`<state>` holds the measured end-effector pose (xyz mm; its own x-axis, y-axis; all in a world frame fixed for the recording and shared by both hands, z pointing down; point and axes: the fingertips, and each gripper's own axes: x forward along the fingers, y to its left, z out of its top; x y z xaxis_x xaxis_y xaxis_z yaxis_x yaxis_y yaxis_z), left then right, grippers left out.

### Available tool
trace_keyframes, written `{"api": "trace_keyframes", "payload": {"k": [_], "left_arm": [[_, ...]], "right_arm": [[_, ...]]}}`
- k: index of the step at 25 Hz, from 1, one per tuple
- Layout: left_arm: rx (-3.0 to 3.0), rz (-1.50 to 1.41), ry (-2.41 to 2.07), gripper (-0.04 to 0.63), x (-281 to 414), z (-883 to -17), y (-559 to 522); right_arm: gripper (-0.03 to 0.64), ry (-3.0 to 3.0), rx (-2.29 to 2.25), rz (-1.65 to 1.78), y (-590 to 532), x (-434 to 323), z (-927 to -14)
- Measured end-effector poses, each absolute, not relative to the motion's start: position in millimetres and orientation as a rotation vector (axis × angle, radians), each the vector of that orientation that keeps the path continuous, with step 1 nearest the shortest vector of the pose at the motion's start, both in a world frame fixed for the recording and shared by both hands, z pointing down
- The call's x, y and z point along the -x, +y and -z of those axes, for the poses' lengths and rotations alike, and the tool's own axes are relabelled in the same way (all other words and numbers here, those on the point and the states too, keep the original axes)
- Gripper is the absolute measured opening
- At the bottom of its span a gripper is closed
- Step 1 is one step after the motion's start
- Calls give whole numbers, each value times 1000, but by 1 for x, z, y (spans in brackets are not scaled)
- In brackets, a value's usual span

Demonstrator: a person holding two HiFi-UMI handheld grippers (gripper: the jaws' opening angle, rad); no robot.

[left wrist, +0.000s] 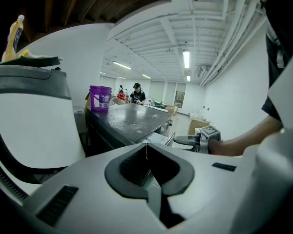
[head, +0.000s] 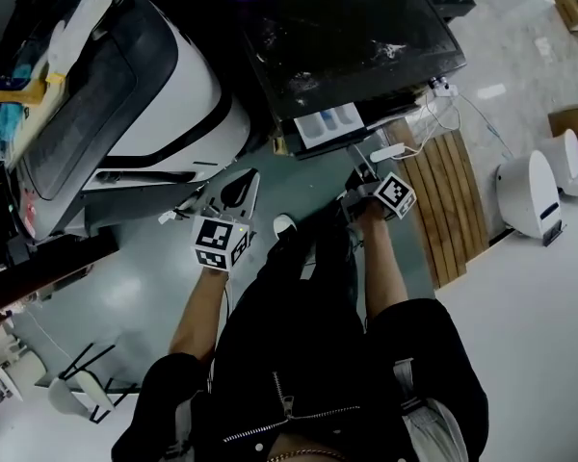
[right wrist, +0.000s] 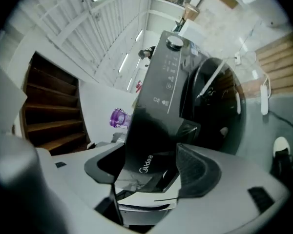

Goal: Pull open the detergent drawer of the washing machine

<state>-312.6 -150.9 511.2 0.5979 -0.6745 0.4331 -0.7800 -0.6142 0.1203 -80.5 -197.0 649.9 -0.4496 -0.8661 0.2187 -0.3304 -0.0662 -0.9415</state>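
Observation:
The black washing machine [head: 347, 37] stands at the top centre, seen tilted in the right gripper view [right wrist: 172, 67]. Its detergent drawer [head: 328, 123] sticks out of the front, a white tray with blue compartments. The drawer's black lettered front [right wrist: 147, 162] lies between the jaws of my right gripper [right wrist: 149, 155], whose pads stand apart on either side of it. In the head view the right gripper [head: 359, 173] is just below the drawer. My left gripper [head: 254, 175] hangs left of it over the floor, tips together and empty [left wrist: 146, 147].
A large white-and-black appliance [head: 125, 104] fills the left, with a yellow bottle [left wrist: 14, 33] on top. A purple bucket [left wrist: 100, 98] sits on the machine's top. A wooden pallet [head: 453, 200], a white power strip [head: 390, 152] and a white device [head: 530, 195] lie right.

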Motion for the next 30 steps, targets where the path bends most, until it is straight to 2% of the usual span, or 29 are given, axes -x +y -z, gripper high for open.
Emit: {"api": "trace_keyframes", "payload": {"k": [10,16,30], "left_arm": [[-2539,-403,-1216,20,312,-492,-150],[-2514,-355,-1274,20,328,-483,-145],[-2541,-308,-1296,20,335,-471,-150]], "right_arm": [[323,1732,1990,1683,-224,71,-647],[224,1637,2024,1780,-228,76,-647],[186,1563,2070,1825,-183,60,-650]]}}
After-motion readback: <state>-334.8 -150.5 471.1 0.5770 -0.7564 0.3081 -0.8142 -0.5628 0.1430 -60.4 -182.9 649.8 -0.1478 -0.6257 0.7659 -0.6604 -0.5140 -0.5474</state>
